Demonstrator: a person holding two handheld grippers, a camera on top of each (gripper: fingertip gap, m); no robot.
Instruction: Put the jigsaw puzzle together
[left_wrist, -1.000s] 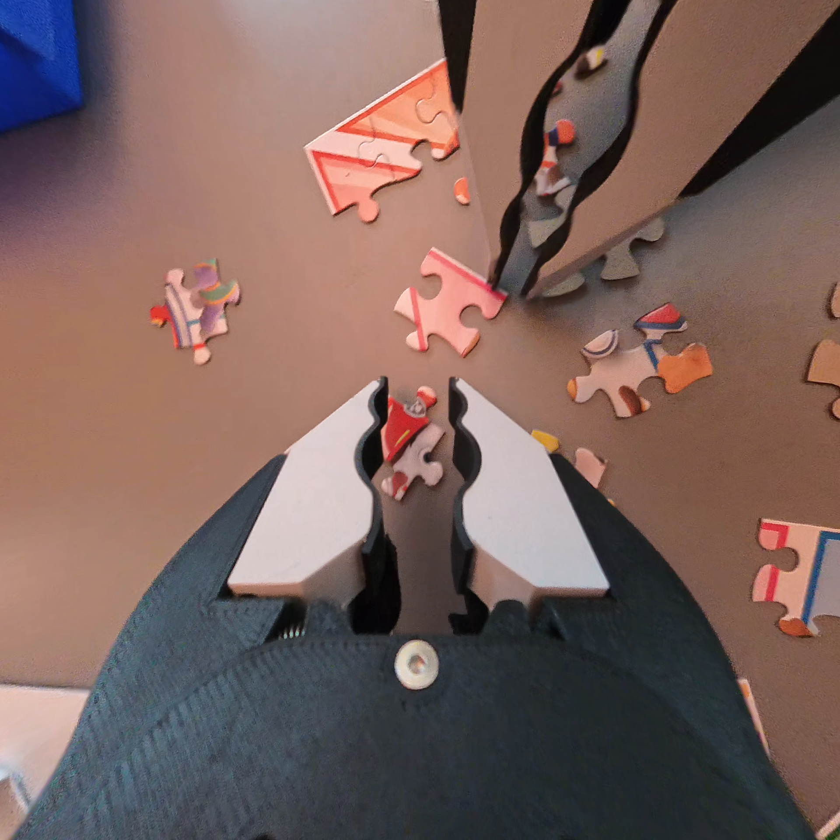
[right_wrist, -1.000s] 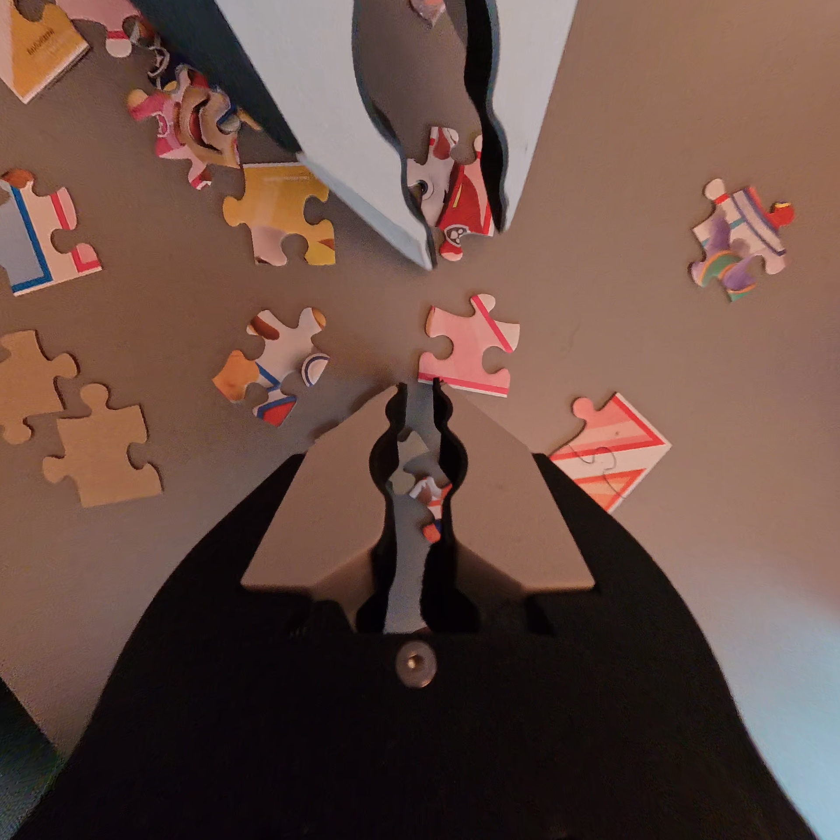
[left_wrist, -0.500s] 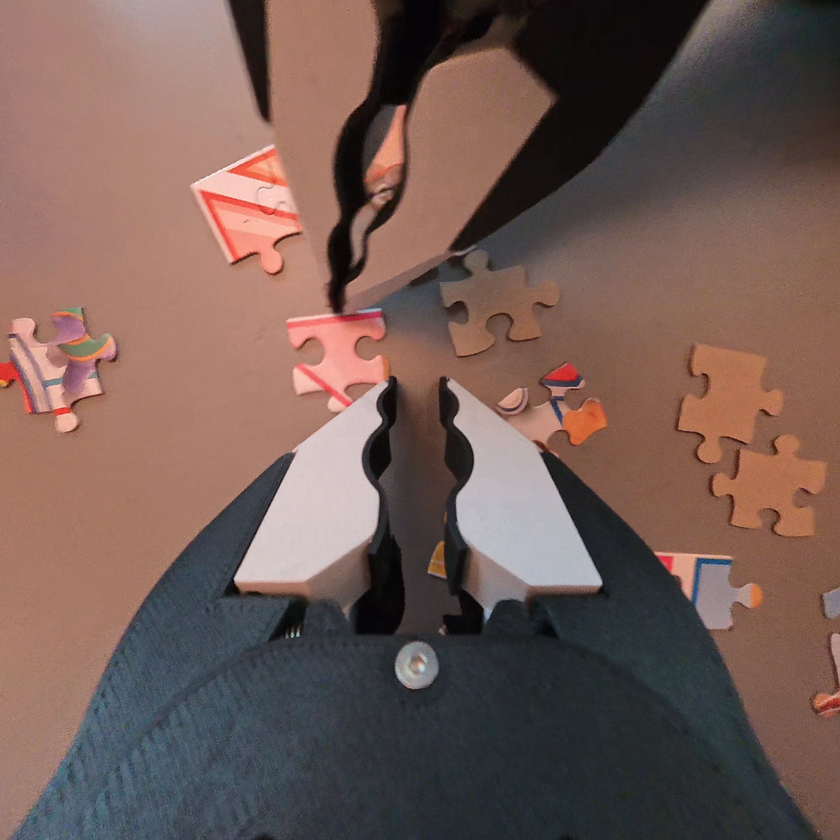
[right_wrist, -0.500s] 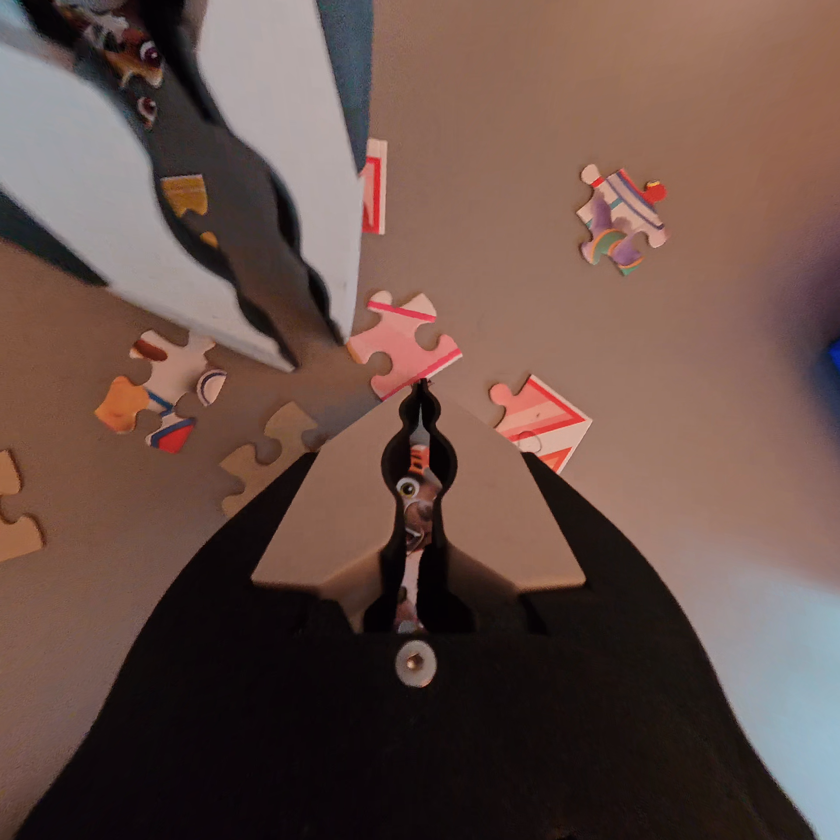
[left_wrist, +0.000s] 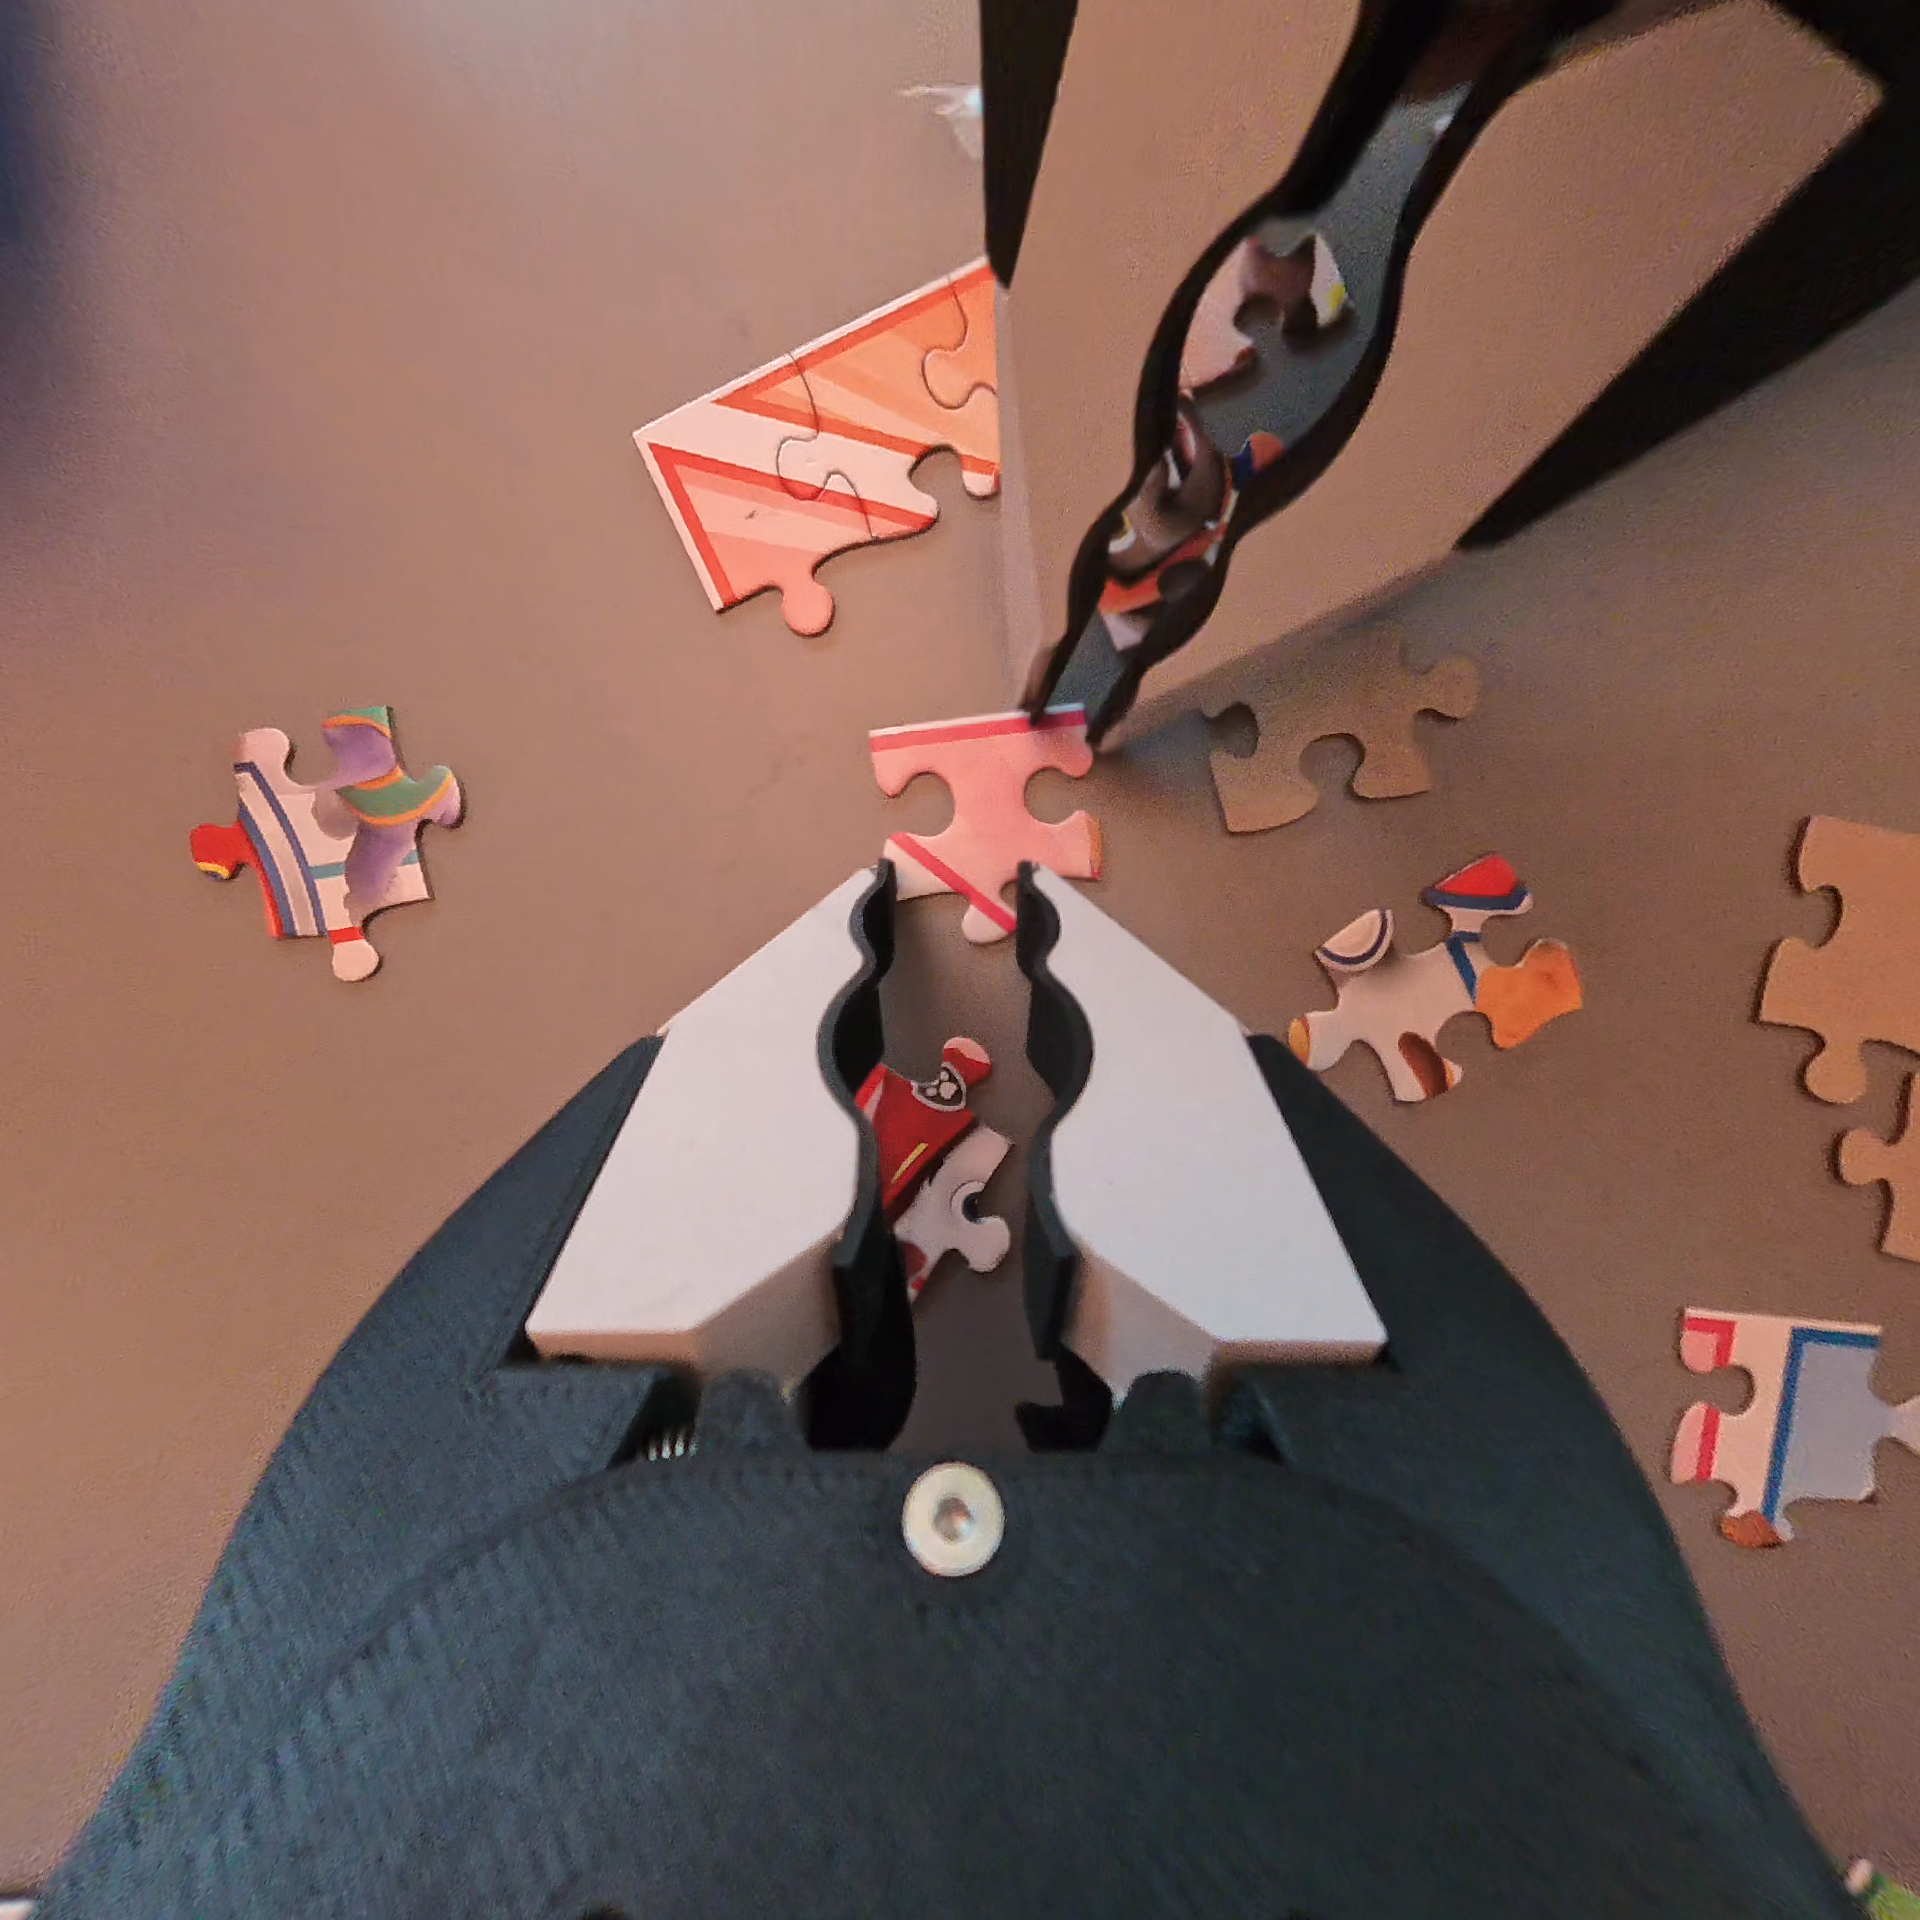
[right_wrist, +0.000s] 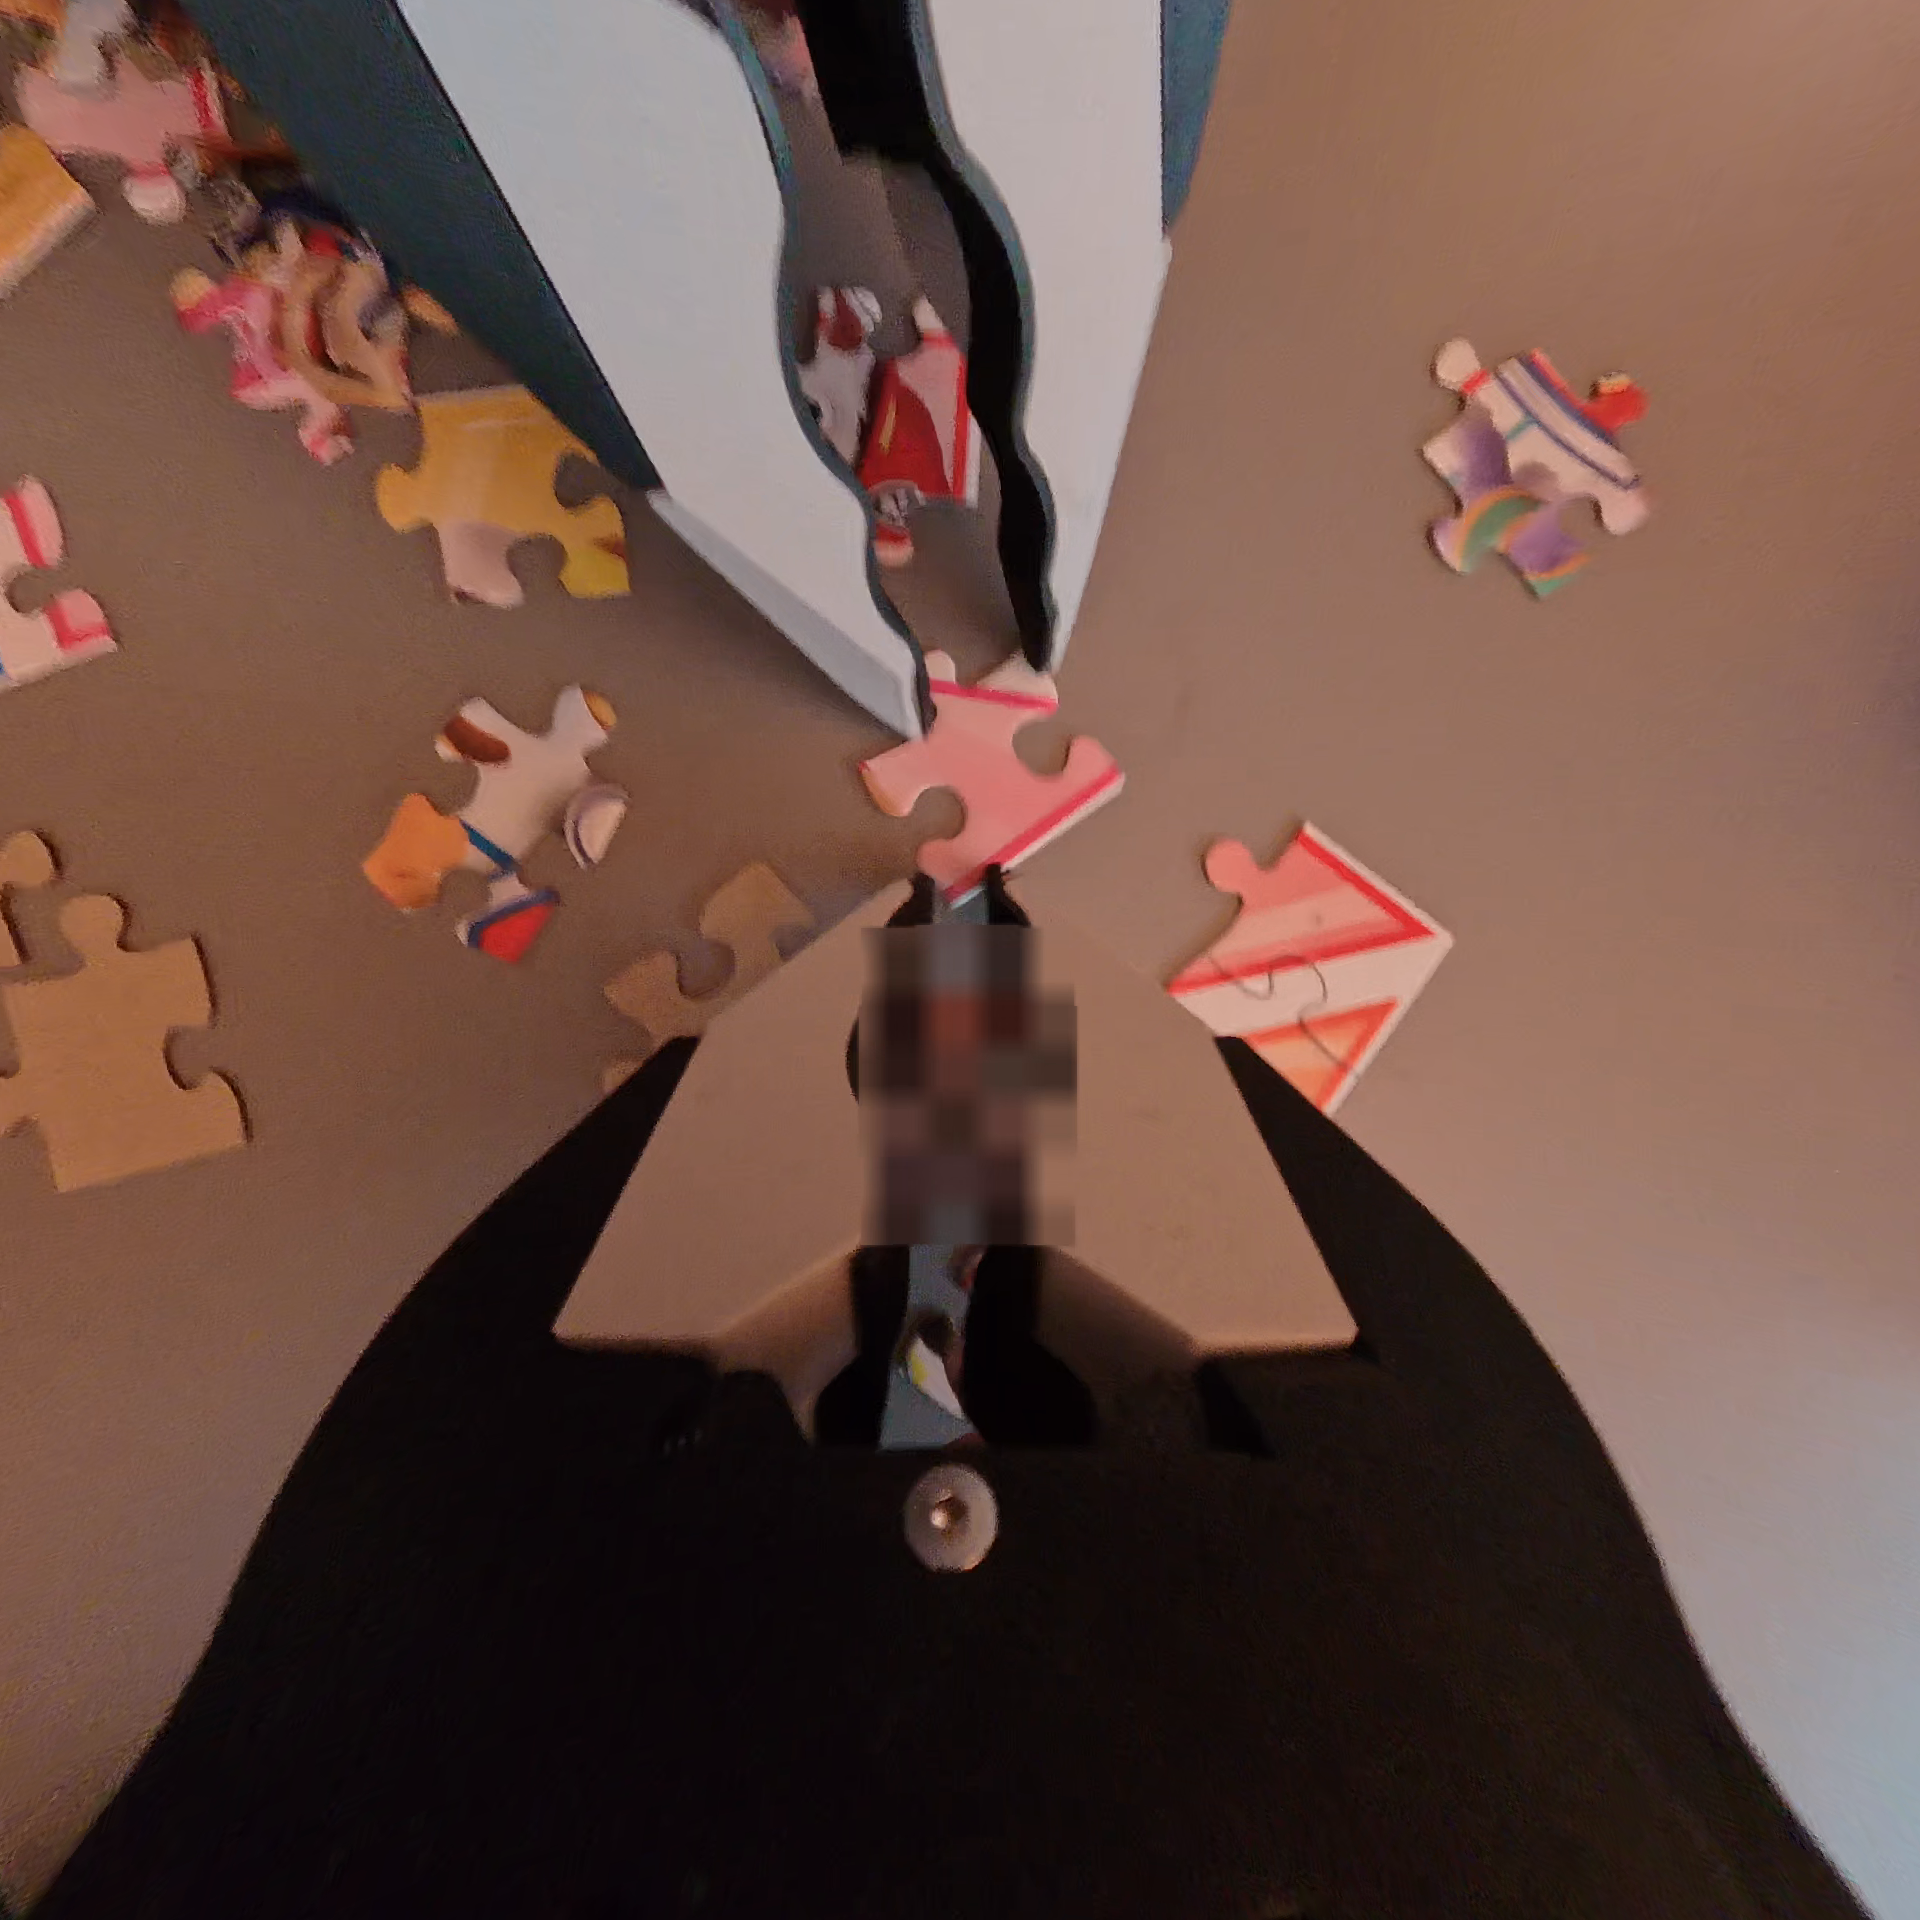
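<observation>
A pink puzzle piece (left_wrist: 982, 800) lies flat on the brown table, also in the right wrist view (right_wrist: 987, 774). My left gripper (left_wrist: 956, 883) is open, and its tips straddle the piece's near tab. My right gripper (right_wrist: 956, 888) faces it, jaws almost closed, tips pinching the piece's straight edge at a corner. It shows in the left wrist view (left_wrist: 1065, 722). An assembled pink and orange corner section (left_wrist: 821, 457) lies just beyond. A red piece (left_wrist: 920, 1132) lies on the table under my left fingers.
Loose pieces lie around: a purple one (left_wrist: 332, 831) at left, a white and orange one (left_wrist: 1423, 987), a face-down brown one (left_wrist: 1330, 748) and more brown ones (left_wrist: 1849, 956) at right. A yellow piece (right_wrist: 499, 488) lies beside the left gripper. Less than 4 cm separates the two grippers' tips.
The pink piece has turned so its straight edge faces my right gripper. My left gripper swung to the right, then came back over the red piece. Both grippers' tips have closed in on the pink piece.
</observation>
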